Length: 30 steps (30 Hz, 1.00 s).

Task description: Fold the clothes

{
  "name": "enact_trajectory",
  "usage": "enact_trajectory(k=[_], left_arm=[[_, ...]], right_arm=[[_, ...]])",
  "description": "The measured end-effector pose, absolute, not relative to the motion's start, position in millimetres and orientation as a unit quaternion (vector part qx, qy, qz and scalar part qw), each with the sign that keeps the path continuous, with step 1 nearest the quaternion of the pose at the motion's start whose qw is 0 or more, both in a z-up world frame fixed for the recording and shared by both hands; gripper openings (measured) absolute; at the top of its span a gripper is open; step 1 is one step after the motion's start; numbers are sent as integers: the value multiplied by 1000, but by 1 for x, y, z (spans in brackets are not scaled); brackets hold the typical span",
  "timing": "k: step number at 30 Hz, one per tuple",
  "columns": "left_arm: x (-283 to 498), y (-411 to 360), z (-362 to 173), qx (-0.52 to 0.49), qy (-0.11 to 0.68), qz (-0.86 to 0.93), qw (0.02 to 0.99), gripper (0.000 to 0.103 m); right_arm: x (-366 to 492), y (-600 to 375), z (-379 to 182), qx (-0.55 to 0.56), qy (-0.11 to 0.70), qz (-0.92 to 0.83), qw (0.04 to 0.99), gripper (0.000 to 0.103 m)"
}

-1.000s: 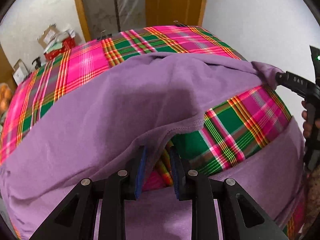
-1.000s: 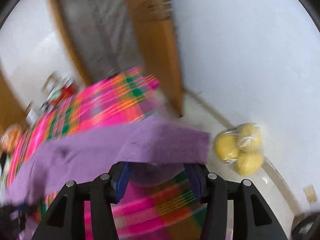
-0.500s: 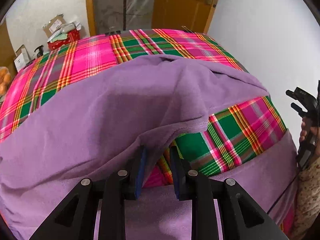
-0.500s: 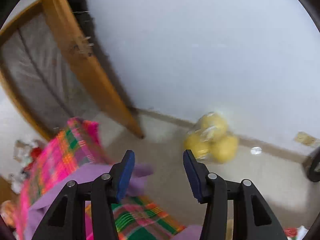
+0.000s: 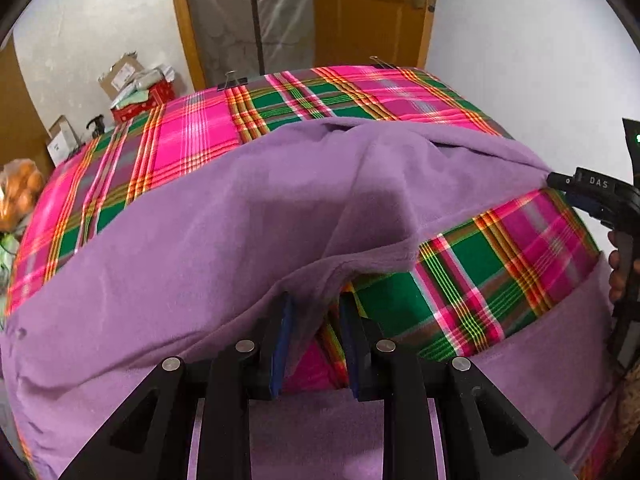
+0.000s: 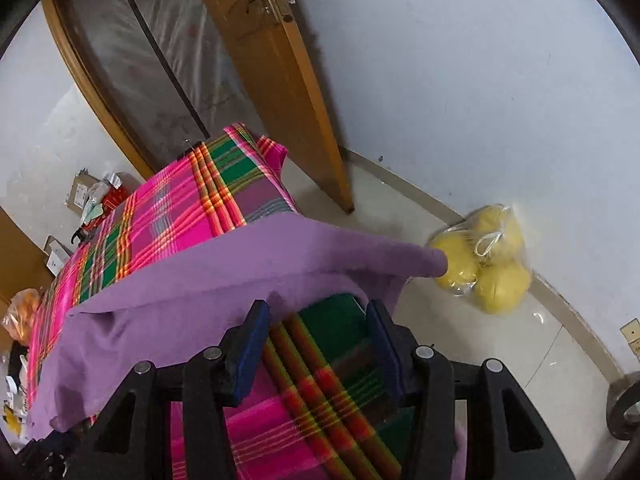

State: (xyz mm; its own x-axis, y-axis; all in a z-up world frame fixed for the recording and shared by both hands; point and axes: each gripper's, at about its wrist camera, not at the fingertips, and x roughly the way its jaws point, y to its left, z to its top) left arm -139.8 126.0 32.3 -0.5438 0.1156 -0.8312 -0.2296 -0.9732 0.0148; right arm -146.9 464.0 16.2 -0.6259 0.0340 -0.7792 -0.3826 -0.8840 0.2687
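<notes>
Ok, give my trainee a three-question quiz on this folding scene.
1. True or false: the left tongs pinch the hem of the purple fleece garment.
2. The right tongs are: A shut on the garment; B open; C out of view.
3. Fill in: the pink-and-green plaid cloth lies ____ the garment.
Key: 1 true; 2 B; 3 under.

The left gripper (image 5: 314, 316) pinched a fold of the purple garment (image 5: 240, 208), blue pads nearly together. The right gripper (image 6: 316, 320) was at the garment's far edge, jaws spread wide in its own view, apparently gripping nothing.
</notes>
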Motion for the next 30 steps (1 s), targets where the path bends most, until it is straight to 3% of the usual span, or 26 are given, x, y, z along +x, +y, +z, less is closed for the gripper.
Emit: enact_trajectory(k=[4, 7, 8, 10, 13, 20, 22, 24, 30], left_arm=[[-145, 127, 31, -462, 67, 879, 95, 24], [-146, 123, 32, -455, 54, 882, 108, 23], [-145, 121, 33, -453, 45, 883, 115, 21], [-143, 117, 36, -447, 37, 885, 124, 8], [-139, 112, 41, -441, 33, 886, 139, 4], [-138, 102, 47, -435, 35, 891, 123, 6], [-139, 104, 44, -440, 38, 890, 116, 7], [-141, 103, 43, -438, 39, 892, 108, 7], [-151, 91, 41, -433, 18, 896, 97, 7]], right_arm=[[-152, 466, 11, -415, 209, 878, 113, 50], [-150, 475, 9, -407, 226, 878, 113, 37], [-148, 476, 11, -403, 229, 879, 113, 29], [-144, 477, 16, -392, 226, 884, 118, 0], [-139, 475, 25, -376, 223, 893, 109, 0], [-134, 475, 30, -375, 221, 895, 100, 2], [-136, 475, 25, -385, 224, 890, 98, 14], [-140, 474, 18, -394, 223, 887, 93, 36], [-152, 479, 11, -407, 229, 880, 88, 41]])
